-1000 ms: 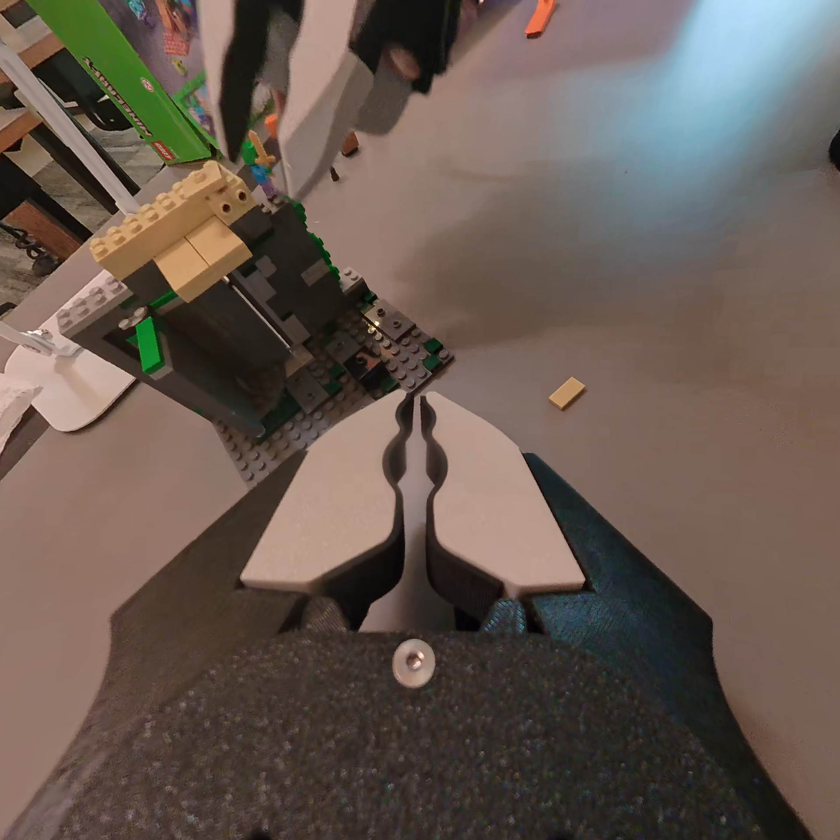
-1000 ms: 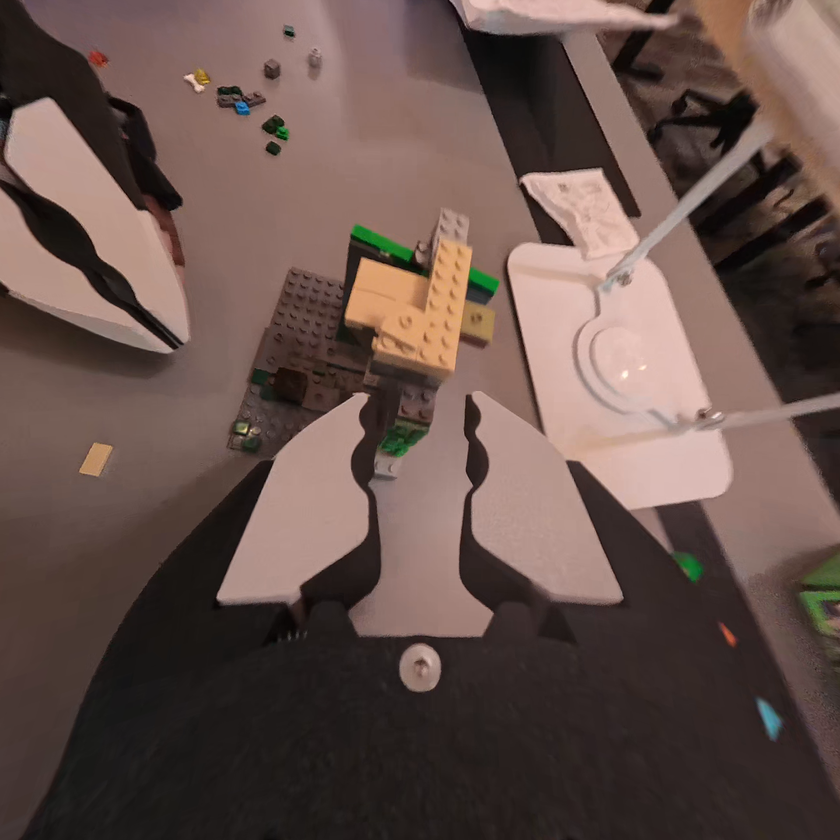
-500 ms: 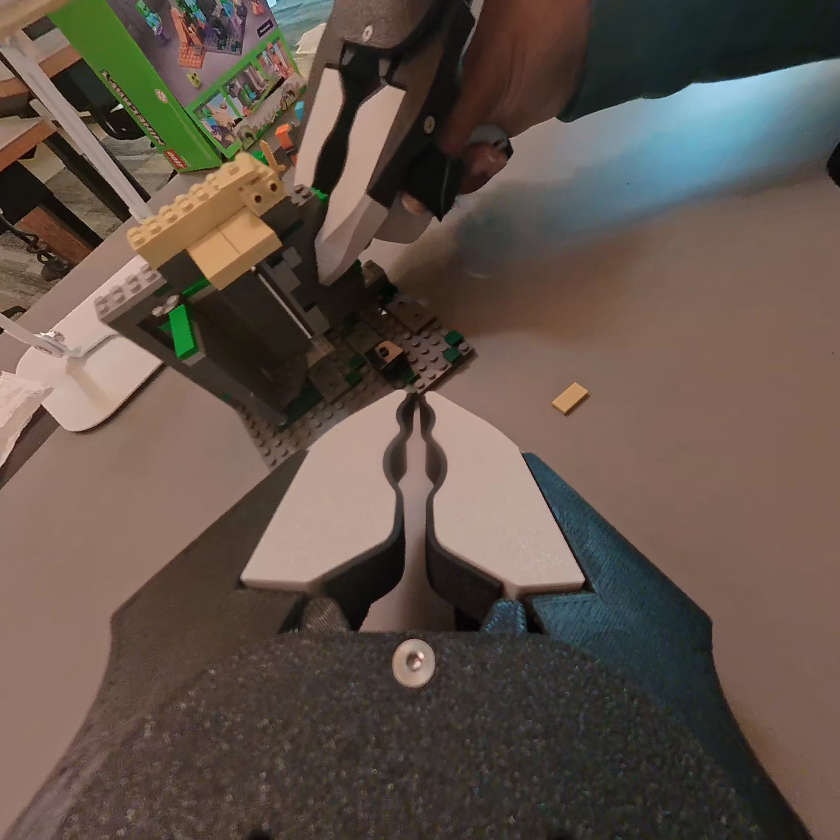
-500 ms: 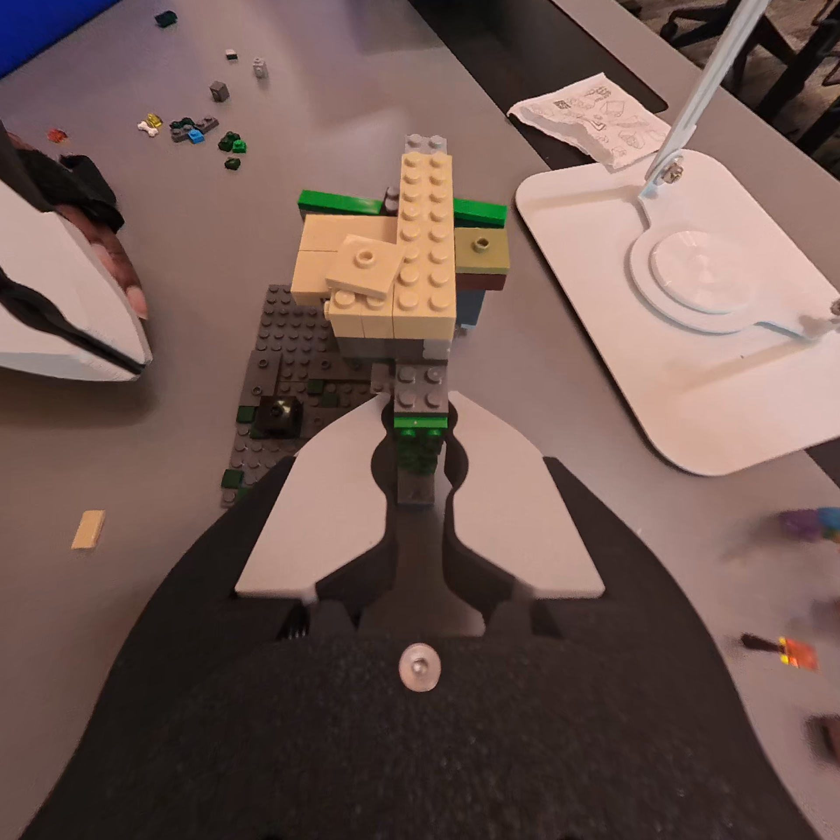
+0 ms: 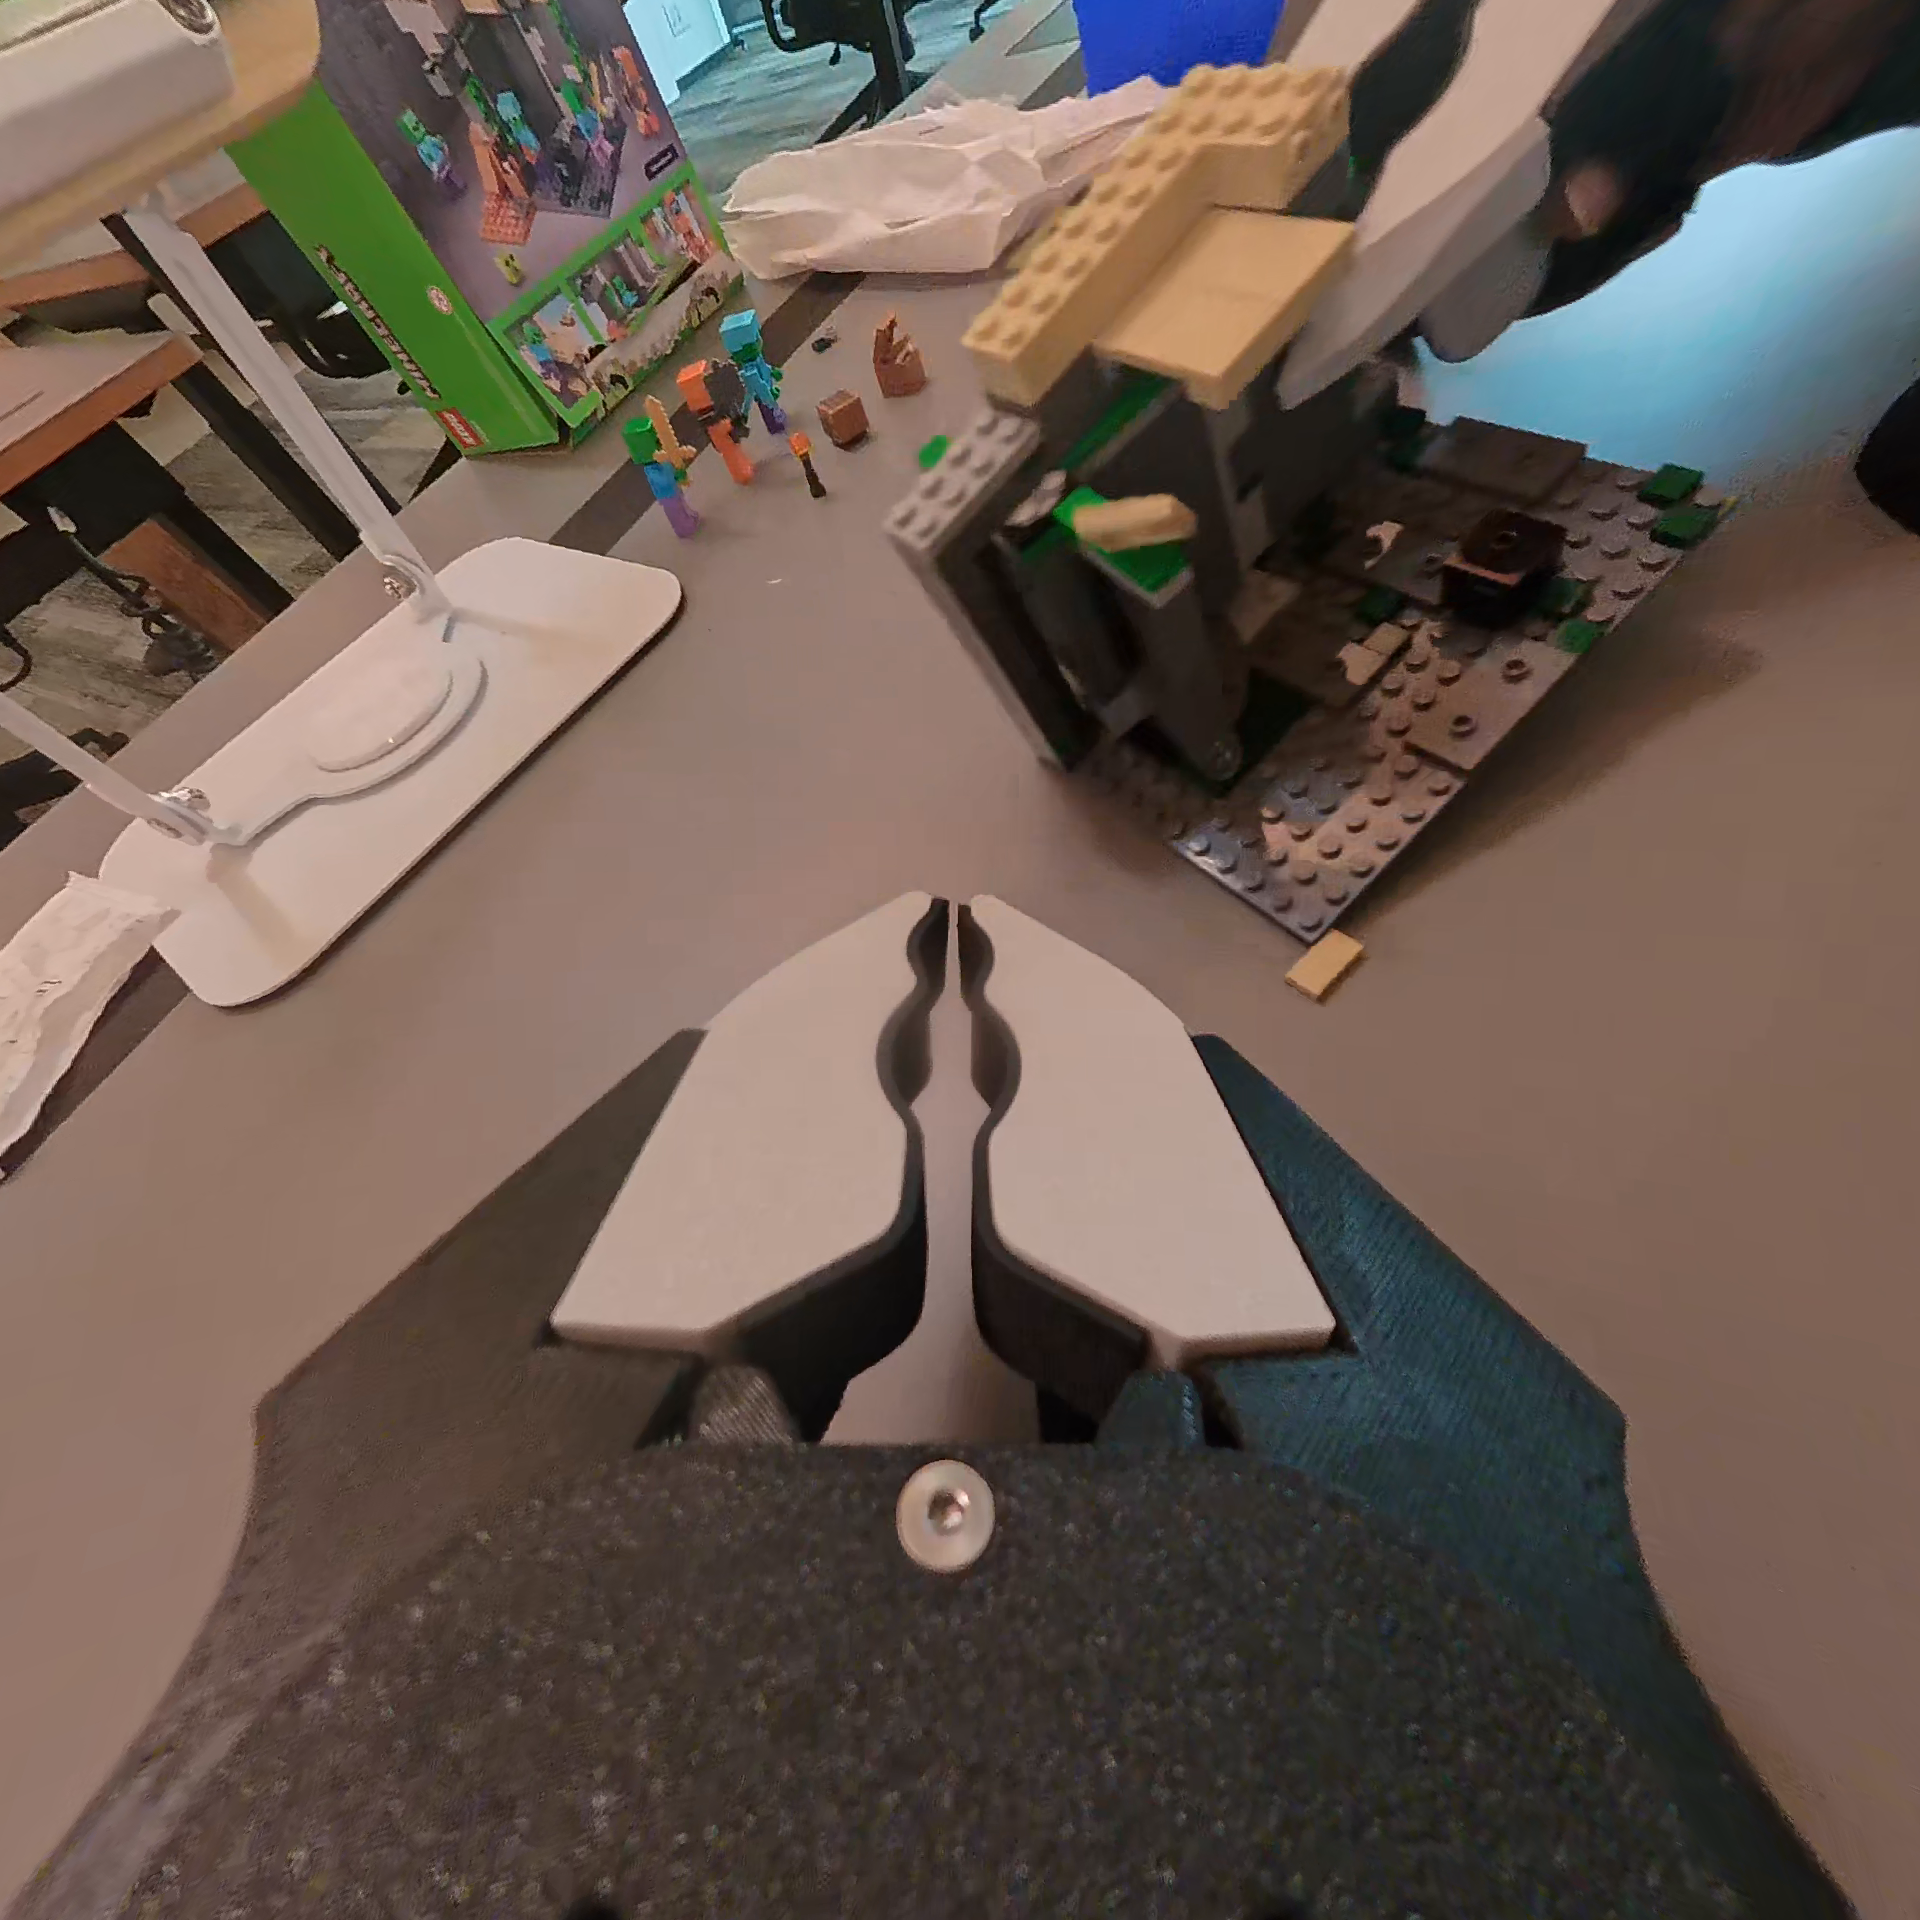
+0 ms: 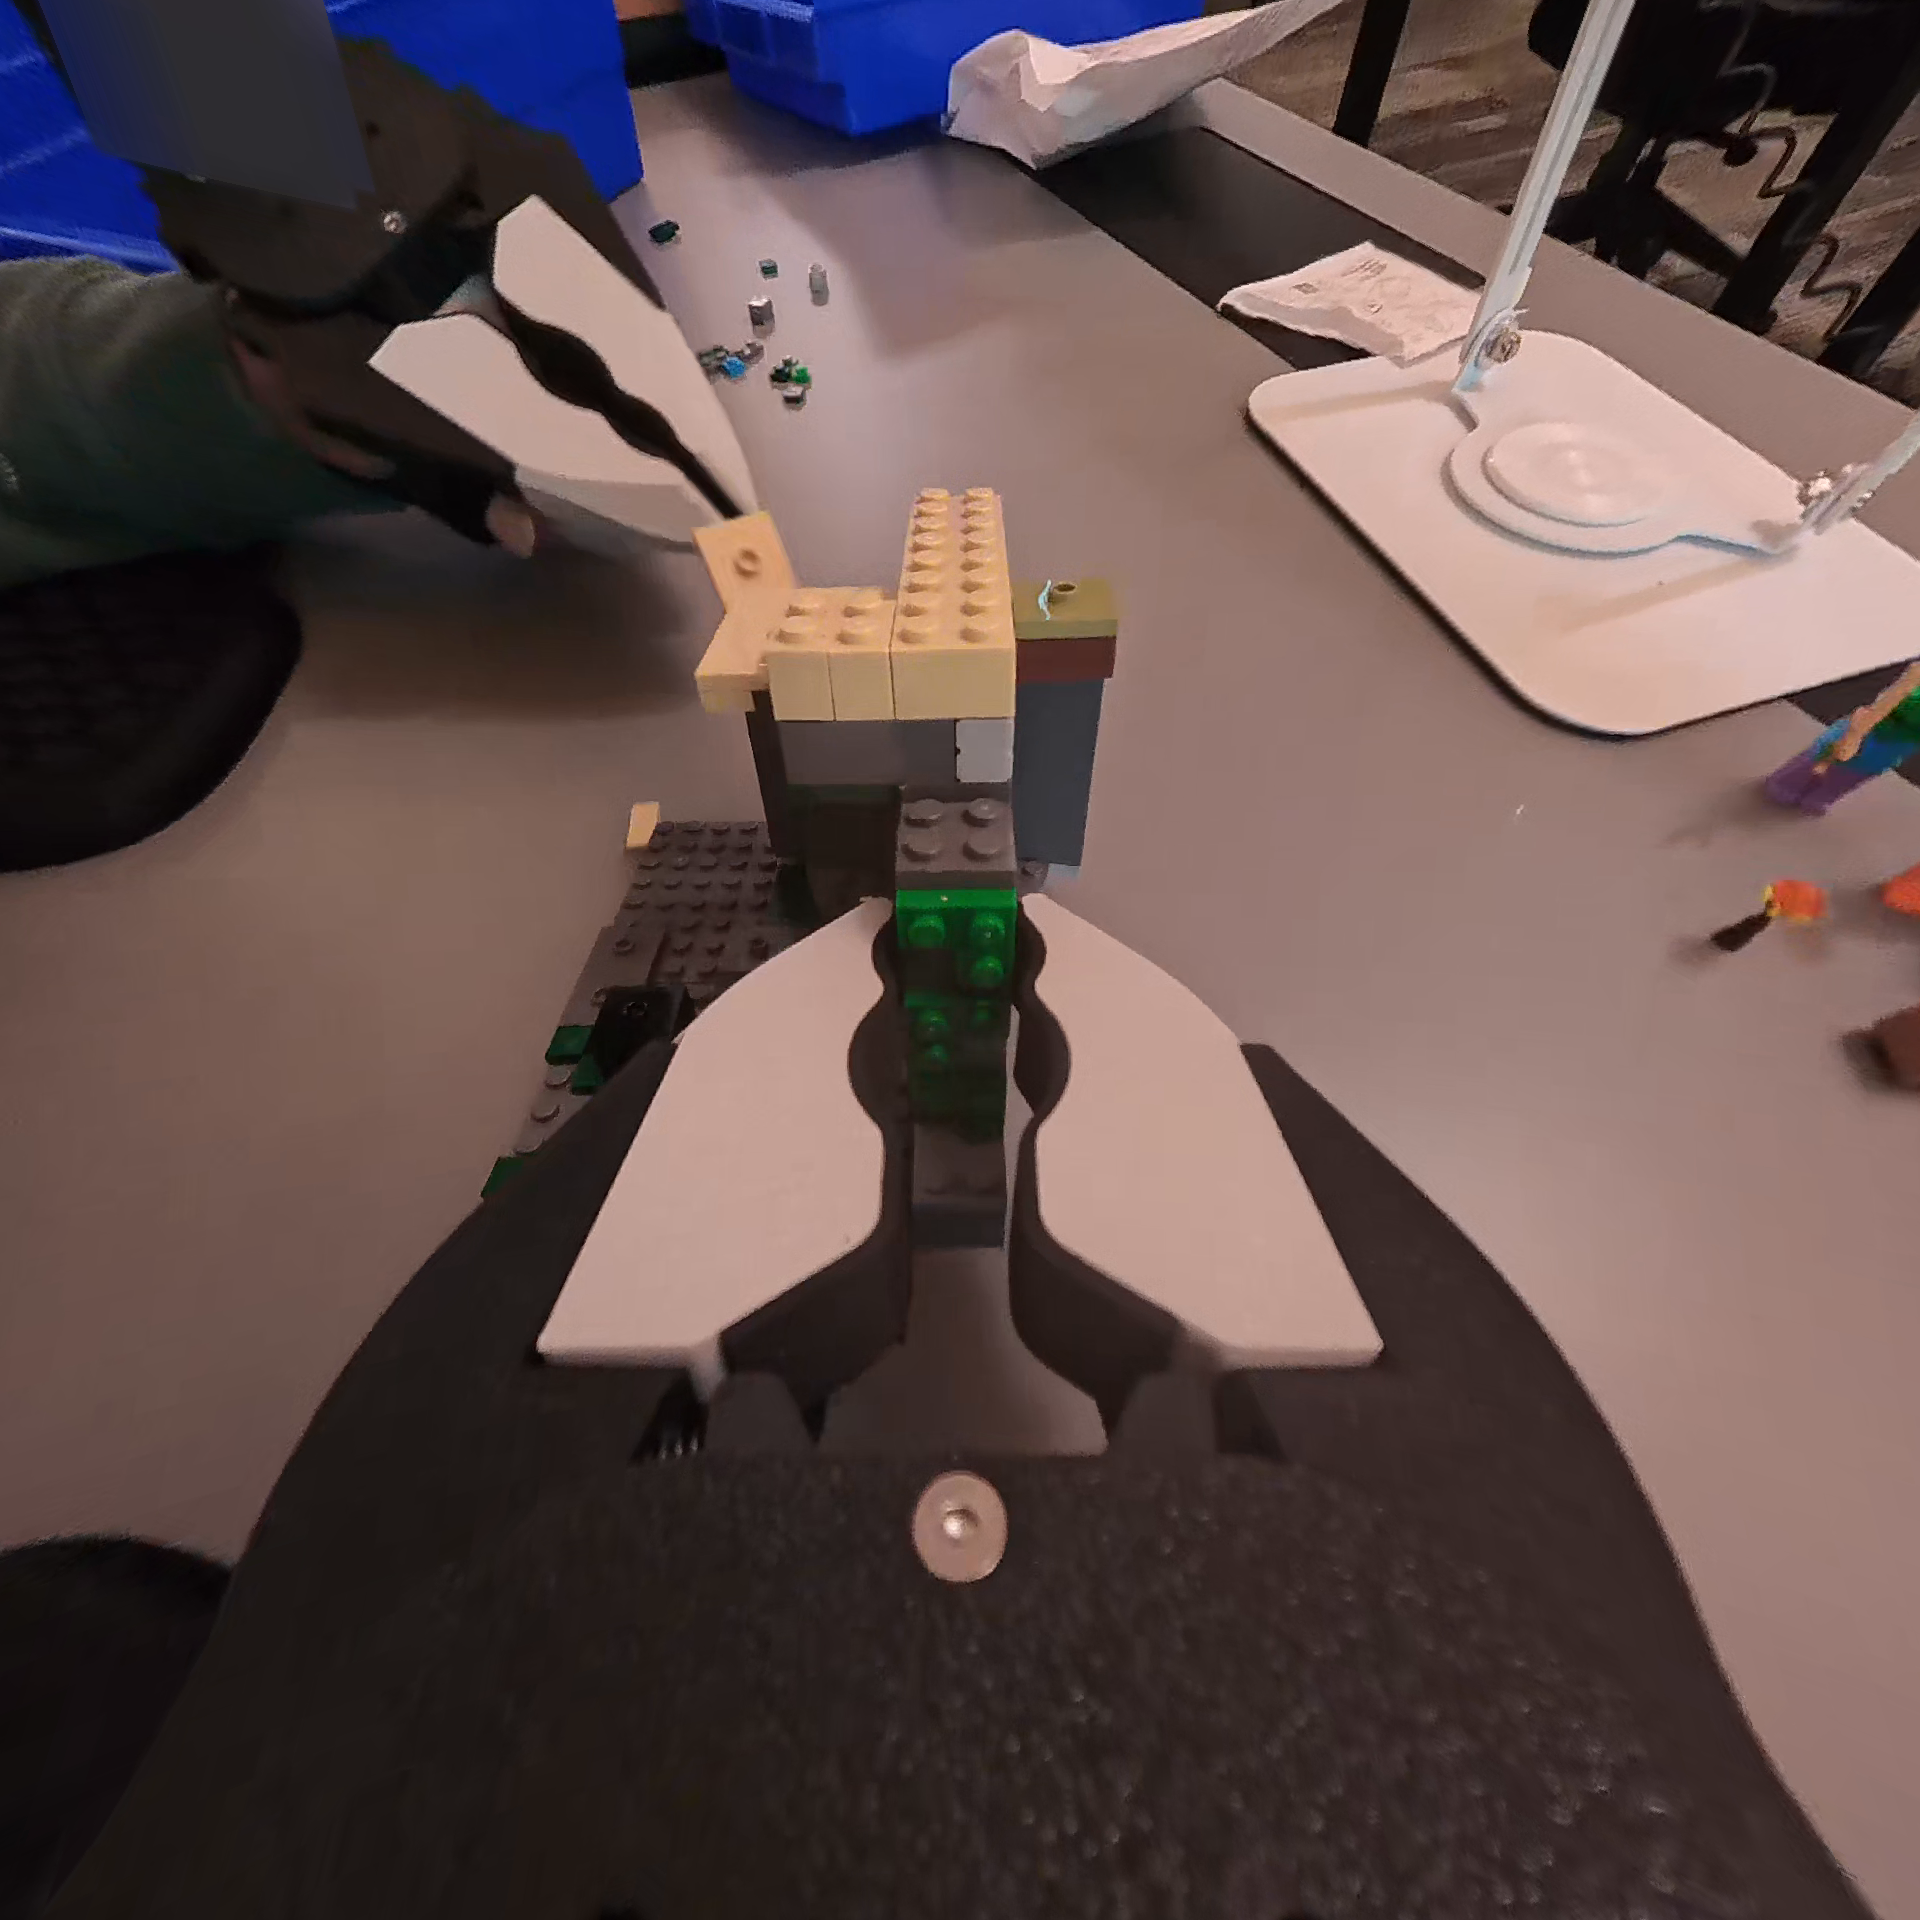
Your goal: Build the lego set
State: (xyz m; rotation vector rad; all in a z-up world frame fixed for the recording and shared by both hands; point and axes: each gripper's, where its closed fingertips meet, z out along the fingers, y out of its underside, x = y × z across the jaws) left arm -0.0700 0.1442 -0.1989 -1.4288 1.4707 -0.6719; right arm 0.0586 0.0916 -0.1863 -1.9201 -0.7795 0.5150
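The lego build stands on a dark grey baseplate (image 5: 1340, 831) and has a tan brick roof (image 6: 945, 613) on a grey tower. My right gripper (image 6: 956, 920) is shut on the green and grey brick column (image 6: 956, 966) at the tower's near side. Its fingers (image 5: 1455, 208) show at the roof in the left wrist view. A tan one-stud tile (image 6: 743, 561) hangs tilted off the roof's left edge. It also shows beside the tower in the left wrist view (image 5: 1132, 516). My left gripper (image 5: 954, 912) is shut and empty above the table, its tips near that tile (image 6: 727, 509).
A white lamp base (image 5: 416, 707) lies left of the build. The green set box (image 5: 468, 229), minifigures (image 5: 717, 416) and white paper bags (image 5: 914, 177) are behind. A small tan tile (image 5: 1325, 961) lies by the baseplate corner. Loose small pieces (image 6: 769, 343) and blue bins (image 6: 831, 52) are farther off. Left tips to right tips: about 15 centimeters.
My right gripper came down and shut on the green and grey column. The tan one-stud tile slid from the roof top off its left edge. My left gripper stayed shut and swung left.
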